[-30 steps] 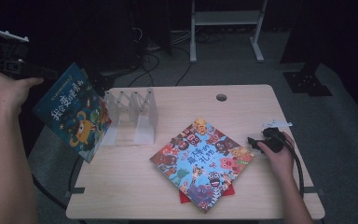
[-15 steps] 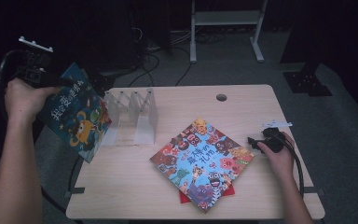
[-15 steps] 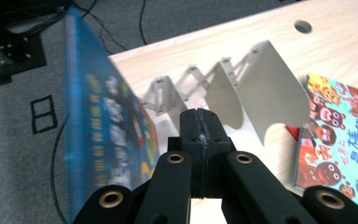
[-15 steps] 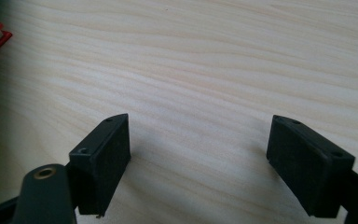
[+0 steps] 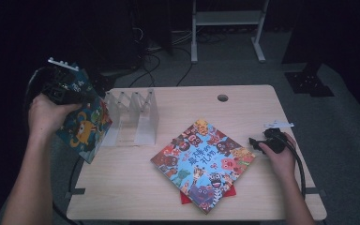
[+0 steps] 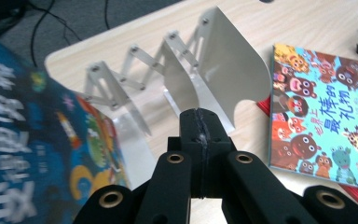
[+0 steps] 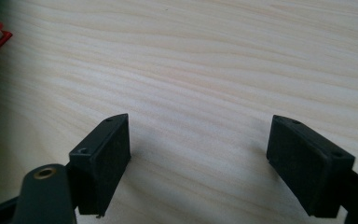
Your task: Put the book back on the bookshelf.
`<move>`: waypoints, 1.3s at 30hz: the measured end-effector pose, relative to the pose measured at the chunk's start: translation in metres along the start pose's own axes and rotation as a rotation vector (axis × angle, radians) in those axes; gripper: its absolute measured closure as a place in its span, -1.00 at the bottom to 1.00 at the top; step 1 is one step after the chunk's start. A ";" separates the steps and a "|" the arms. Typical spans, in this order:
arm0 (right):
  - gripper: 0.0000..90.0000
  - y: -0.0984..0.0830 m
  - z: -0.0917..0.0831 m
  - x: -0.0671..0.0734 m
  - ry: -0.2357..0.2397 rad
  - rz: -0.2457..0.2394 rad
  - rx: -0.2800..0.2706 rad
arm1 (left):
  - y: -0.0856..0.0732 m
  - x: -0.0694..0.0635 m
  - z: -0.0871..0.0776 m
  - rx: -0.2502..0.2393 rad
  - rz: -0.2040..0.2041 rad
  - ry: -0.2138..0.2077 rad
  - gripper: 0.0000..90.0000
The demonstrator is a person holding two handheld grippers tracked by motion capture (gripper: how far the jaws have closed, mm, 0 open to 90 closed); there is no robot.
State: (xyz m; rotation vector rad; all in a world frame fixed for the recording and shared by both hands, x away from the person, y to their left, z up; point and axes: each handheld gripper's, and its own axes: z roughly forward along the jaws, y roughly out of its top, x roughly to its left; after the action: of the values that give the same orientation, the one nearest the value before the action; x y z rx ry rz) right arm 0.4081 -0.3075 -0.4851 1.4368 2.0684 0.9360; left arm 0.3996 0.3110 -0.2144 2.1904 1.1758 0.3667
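Note:
A blue picture book hangs tilted in the air over the table's left edge, and my left gripper carries it. In the left gripper view the jaws are pressed tight together, and the blue picture book shows blurred close at their left. Just beyond stands a white folding book rack, also, with nothing in its slots. A colourful animal book lies on a red book mid-table. My right gripper rests on the table at the right, open over bare wood.
The wooden table has a cable hole at the back. A white slip lies by the right hand. Cables and a metal stand's legs are on the floor behind.
My left hand has moved right and down with the blue book, from off the table's left side to just beside the rack. The right hand has stayed still.

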 end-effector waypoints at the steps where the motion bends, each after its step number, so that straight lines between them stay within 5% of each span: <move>1: -0.55 0.000 0.000 0.000 0.000 0.000 0.000 | -0.002 -0.002 0.003 0.006 0.005 0.001 1.00; 12: -0.55 0.000 0.000 0.000 -0.001 0.000 0.000 | -0.023 -0.023 0.037 0.027 0.039 -0.059 0.98; 26: -0.55 0.000 0.000 0.000 0.000 0.000 0.001 | -0.057 -0.050 0.085 0.064 0.081 -0.084 0.77; 39: -0.58 0.000 0.000 0.000 -0.003 0.002 0.004 | -0.107 -0.067 0.131 0.032 0.107 -0.087 0.26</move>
State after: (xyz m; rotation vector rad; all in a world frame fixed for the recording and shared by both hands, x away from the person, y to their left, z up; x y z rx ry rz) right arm 0.4082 -0.3076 -0.4851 1.4410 2.0680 0.9307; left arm 0.3584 0.2494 -0.3797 2.2788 1.0274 0.2962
